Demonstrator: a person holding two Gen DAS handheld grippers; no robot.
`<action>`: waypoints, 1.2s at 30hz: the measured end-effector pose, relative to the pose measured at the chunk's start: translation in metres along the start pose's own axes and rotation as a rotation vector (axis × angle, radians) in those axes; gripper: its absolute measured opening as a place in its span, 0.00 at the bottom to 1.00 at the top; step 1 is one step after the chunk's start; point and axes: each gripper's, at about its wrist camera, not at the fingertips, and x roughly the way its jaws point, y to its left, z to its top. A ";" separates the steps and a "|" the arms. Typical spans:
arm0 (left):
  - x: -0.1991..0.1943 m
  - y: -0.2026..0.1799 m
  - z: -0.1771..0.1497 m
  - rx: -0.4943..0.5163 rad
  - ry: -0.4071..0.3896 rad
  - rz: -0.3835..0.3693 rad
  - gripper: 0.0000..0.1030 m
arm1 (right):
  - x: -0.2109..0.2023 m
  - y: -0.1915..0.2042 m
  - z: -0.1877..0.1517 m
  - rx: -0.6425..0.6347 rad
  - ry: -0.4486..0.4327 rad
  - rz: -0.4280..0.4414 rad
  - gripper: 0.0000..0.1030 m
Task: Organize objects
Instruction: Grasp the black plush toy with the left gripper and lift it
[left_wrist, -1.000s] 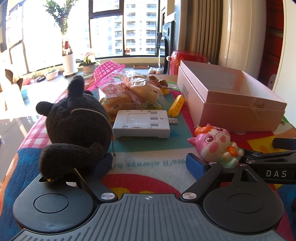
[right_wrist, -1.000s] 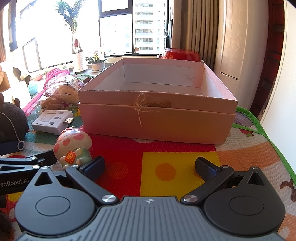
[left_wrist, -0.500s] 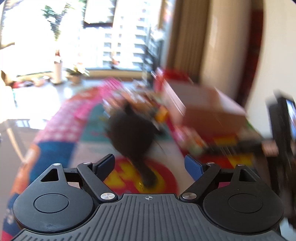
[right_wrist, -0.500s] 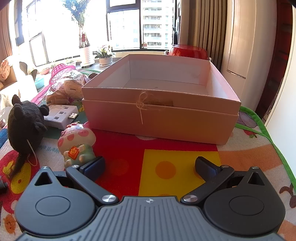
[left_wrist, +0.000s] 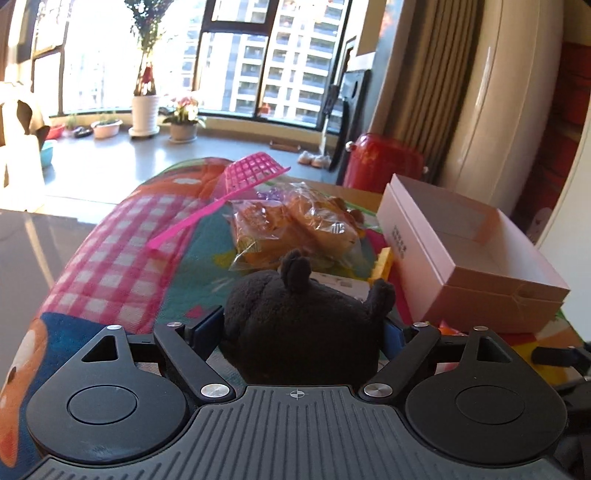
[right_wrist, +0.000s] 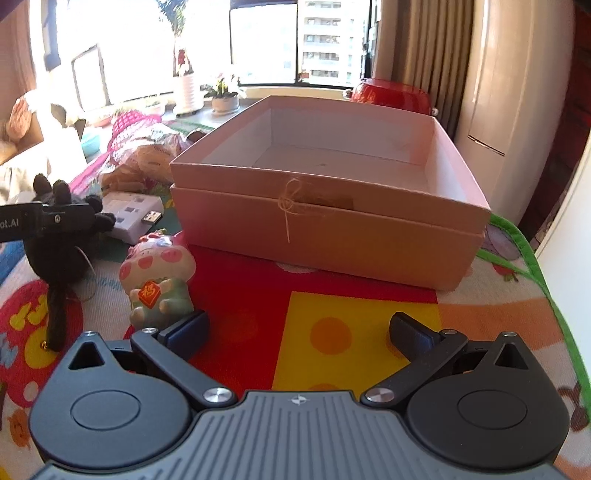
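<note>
A black plush toy (left_wrist: 301, 317) sits between the fingers of my left gripper (left_wrist: 301, 332), which close on its sides; in the right wrist view the plush (right_wrist: 59, 236) stands on the mat with the left gripper's finger across it. An open pink box (left_wrist: 469, 254) stands to the right, empty, and also shows in the right wrist view (right_wrist: 325, 221). My right gripper (right_wrist: 295, 332) is open and empty, low over the mat. A pink pig figurine (right_wrist: 159, 273) stands just beyond its left finger.
A white adapter (right_wrist: 129, 214), a bag of bread (left_wrist: 295, 229), a yellow block (left_wrist: 382, 264) and a pink fly swatter (left_wrist: 221, 199) lie on the colourful mat (left_wrist: 122, 254). A red pot (right_wrist: 391, 96) stands behind the box.
My left gripper swung away and back, and the black plush now sits between its fingers. My right gripper shifted slightly and stays open.
</note>
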 end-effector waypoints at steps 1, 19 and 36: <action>-0.003 0.004 -0.002 -0.009 -0.005 -0.012 0.83 | 0.000 -0.001 0.001 -0.004 0.007 0.009 1.00; -0.103 0.025 -0.037 0.081 0.040 -0.231 0.81 | -0.022 0.057 0.015 -0.197 -0.118 0.210 0.99; -0.079 -0.074 0.088 0.169 -0.263 -0.373 0.83 | -0.119 0.006 -0.012 -0.135 -0.264 0.160 0.47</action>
